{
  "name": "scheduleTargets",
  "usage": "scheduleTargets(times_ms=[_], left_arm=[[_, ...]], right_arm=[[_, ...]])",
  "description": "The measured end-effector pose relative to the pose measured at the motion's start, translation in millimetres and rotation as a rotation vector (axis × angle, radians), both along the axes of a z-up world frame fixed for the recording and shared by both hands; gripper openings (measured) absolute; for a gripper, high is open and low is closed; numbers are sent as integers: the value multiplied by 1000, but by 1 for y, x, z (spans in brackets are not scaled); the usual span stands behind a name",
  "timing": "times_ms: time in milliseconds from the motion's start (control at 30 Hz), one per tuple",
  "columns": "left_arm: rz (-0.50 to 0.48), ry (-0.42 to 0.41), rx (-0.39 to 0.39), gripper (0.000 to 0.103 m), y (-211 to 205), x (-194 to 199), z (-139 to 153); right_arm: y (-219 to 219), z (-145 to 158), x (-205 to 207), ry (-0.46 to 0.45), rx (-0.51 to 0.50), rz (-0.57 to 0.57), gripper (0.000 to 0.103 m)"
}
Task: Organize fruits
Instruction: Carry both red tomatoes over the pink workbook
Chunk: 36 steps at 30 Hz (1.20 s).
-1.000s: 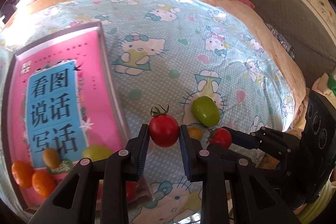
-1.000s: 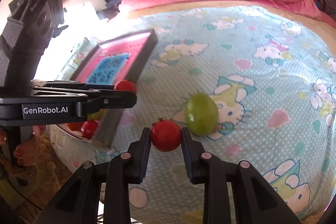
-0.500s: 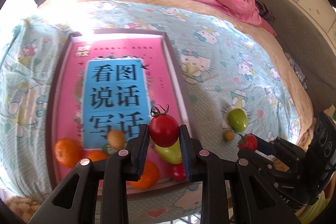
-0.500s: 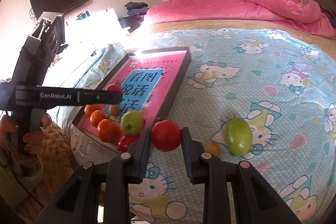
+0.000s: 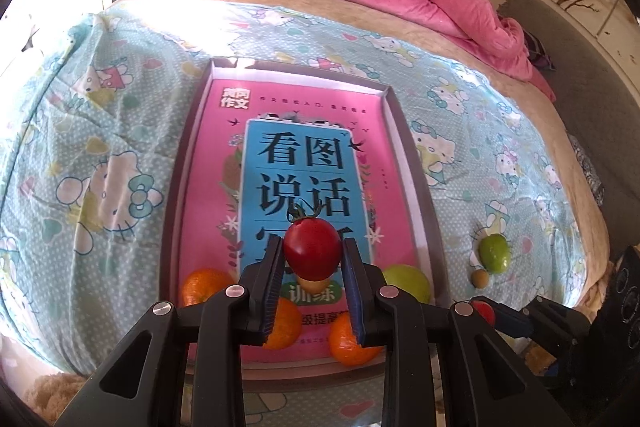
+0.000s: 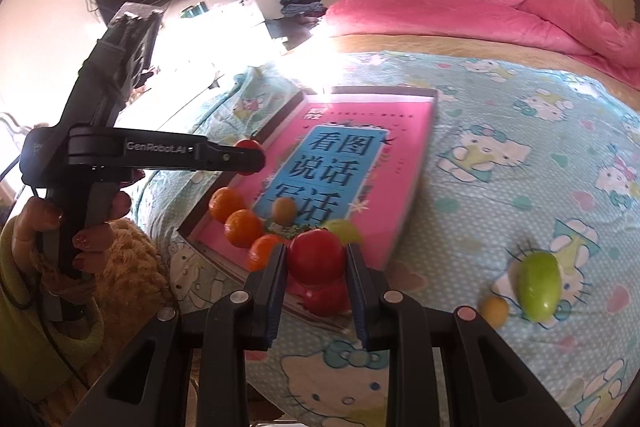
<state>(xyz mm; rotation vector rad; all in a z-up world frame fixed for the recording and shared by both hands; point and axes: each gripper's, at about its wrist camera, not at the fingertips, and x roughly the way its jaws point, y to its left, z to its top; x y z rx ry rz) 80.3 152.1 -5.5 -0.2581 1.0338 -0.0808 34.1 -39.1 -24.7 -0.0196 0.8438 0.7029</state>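
bed sheet [image 5: 120, 167] bears tray [image 5: 416, 163]; left tool [image 6: 250, 157] reads "genrobot.ai"

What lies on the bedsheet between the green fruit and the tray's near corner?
Only a small yellow fruit, just beside the green fruit; otherwise bare bedsheet toward the tray, in the right wrist view.

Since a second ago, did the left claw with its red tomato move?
Yes. The left claw gripping the round red tomato moved from over the cartoon-print bedsheet to above the pink book tray.
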Motion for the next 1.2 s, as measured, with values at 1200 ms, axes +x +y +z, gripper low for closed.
scheduleTargets(times_ms=[1200], left_arm=[[26, 98, 47, 29, 7, 26, -42]], right_arm=[[72, -40, 62, 58, -188, 58, 29]])
